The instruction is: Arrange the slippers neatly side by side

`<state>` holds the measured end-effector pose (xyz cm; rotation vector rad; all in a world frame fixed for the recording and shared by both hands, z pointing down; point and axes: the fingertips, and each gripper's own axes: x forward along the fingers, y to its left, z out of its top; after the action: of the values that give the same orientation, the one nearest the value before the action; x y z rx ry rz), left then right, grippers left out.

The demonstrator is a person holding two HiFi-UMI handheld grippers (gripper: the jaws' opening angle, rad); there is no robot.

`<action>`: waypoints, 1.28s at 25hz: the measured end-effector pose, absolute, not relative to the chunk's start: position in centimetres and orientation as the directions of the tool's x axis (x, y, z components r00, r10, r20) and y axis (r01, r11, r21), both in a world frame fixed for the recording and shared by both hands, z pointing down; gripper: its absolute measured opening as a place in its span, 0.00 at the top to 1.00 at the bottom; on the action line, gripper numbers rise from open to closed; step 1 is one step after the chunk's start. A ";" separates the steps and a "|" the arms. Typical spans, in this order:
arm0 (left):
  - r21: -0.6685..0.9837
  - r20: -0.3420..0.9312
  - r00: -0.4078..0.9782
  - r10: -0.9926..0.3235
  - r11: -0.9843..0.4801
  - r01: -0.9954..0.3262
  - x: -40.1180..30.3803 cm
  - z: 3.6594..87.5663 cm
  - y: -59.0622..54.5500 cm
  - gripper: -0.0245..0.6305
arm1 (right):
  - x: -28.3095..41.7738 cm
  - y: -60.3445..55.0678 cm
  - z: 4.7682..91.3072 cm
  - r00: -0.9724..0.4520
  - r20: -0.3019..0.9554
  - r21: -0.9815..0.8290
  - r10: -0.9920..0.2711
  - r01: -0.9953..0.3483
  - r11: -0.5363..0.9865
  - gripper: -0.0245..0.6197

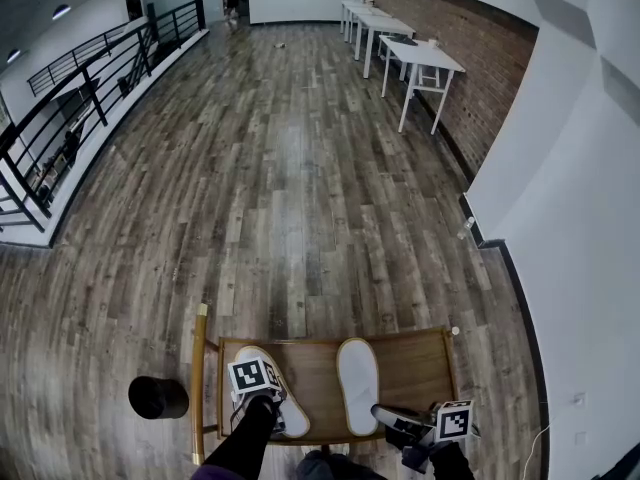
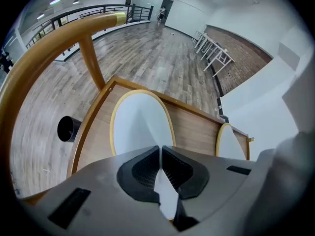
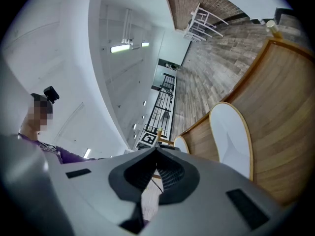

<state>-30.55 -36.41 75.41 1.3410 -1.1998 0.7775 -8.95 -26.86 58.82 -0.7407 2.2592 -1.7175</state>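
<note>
Two white slippers with tan edging lie on a wooden chair seat (image 1: 410, 363). The left slipper (image 1: 293, 418) (image 2: 140, 124) is angled, its toe leaning left. The right slipper (image 1: 358, 383) (image 3: 229, 136) lies straight. My left gripper (image 1: 268, 413) (image 2: 160, 151) points steeply down over the left slipper's heel end, its pads closed together with a strip of white fabric showing between them. My right gripper (image 1: 382, 412) (image 3: 157, 154) sits at the seat's near edge beside the right slipper's heel, shut and holding nothing. In the right gripper view the left slipper (image 3: 182, 144) shows beyond.
The chair's curved back rail (image 1: 200, 388) (image 2: 59, 38) runs along the seat's left side. A black cylinder (image 1: 157, 397) (image 2: 68, 128) stands on the plank floor left of it. White tables (image 1: 420, 58) line the brick wall far right; a black railing (image 1: 90, 78) runs far left.
</note>
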 end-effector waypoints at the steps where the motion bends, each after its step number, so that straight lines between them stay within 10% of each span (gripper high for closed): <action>1: 0.311 0.934 0.282 -0.218 0.112 -0.944 -30.2 75.0 -36.5 0.95 | -9.0 -26.9 58.8 -0.853 0.130 -0.945 -0.505 -0.261 0.198 0.97; 9: 0.448 0.875 0.441 -0.200 -0.016 -0.894 -25.6 72.3 -35.5 0.95 | -8.9 -26.7 58.5 -0.855 0.115 -0.943 -0.506 -0.254 0.213 0.97; 24: 0.542 0.840 0.520 -0.158 0.181 -0.821 -19.0 74.7 -35.4 0.95 | -6.7 -25.3 58.4 -0.828 0.119 -0.945 -0.548 -0.264 0.193 0.97; 32: 0.456 0.882 0.463 -0.082 -0.097 -0.885 -17.4 74.7 -35.5 0.95 | -6.0 -25.4 58.5 -0.824 0.126 -0.945 -0.552 -0.268 0.185 0.97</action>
<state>-17.40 -35.51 74.71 1.5278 -0.8803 0.8472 -6.05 -25.41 58.55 -0.7876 2.2169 -1.6878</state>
